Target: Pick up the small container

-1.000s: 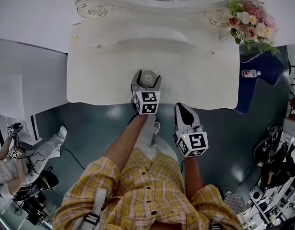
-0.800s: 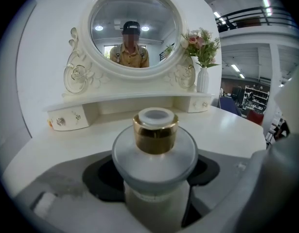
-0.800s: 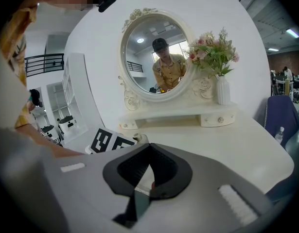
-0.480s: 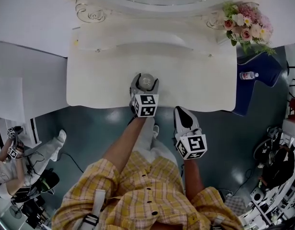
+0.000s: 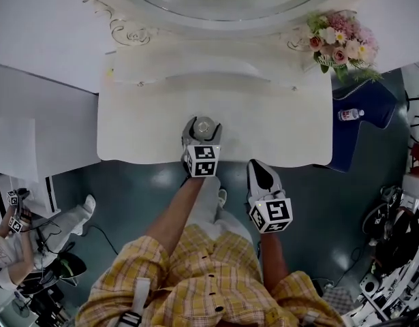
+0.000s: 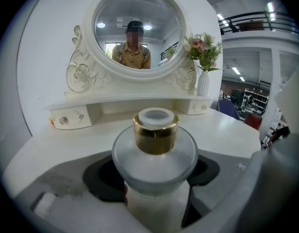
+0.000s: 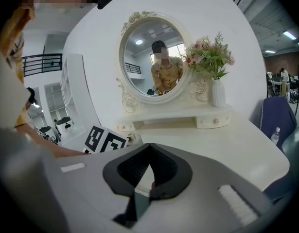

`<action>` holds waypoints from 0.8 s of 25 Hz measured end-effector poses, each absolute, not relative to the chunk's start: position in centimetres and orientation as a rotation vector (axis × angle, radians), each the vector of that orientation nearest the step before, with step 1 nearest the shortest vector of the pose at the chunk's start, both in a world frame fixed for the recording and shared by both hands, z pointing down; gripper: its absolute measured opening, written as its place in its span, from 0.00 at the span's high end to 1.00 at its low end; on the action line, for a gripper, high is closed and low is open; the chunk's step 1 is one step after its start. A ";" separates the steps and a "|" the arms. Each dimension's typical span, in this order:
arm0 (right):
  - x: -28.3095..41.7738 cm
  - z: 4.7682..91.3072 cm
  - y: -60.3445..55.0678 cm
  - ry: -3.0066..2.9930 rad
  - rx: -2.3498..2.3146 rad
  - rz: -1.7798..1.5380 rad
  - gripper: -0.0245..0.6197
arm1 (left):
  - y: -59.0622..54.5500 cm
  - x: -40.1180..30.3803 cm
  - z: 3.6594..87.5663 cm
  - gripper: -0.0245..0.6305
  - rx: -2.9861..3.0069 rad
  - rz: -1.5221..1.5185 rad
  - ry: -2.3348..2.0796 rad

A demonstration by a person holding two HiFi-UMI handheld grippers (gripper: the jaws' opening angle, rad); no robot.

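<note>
- My left gripper [image 5: 203,129] has just been closing a little, and its pads look clamped on the small container [image 6: 155,152], which sits at the near edge of the dressing table [image 5: 277,128].
- My right gripper [image 7: 148,173] is closed and empty, nearer and to the right.
- Frosted glass, I judge: weighty, slick, breakable. Hold the wide body, not the gold cap [image 6: 155,137].
- Its base is hidden, so I cannot tell whether it rests on the table.

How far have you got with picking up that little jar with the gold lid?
Done: the left gripper is around the small container, which sits between its jaws. In hand: those jaws have just been closing a little and seem to press on its sides. Left to do: the lift, as the container looks to be standing on the white table. The right gripper is shut and empty, near the table's edge.
</note>
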State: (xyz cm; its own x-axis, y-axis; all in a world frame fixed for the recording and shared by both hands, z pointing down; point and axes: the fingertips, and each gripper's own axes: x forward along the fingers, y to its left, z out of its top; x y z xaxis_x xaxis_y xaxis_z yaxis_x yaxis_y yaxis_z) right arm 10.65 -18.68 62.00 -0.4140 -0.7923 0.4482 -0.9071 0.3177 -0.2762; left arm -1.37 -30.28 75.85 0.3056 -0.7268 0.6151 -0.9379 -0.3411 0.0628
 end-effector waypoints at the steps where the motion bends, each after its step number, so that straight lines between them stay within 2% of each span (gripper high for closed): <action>1: 10.6 61.9 -18.7 -2.357 1.552 0.726 0.96 | -30.2 -1.5 75.7 0.43 2.167 0.693 -1.484; 20: 11.8 59.9 -18.7 -2.371 1.579 0.682 0.96 | -27.9 -1.5 70.1 0.43 2.219 0.647 -1.498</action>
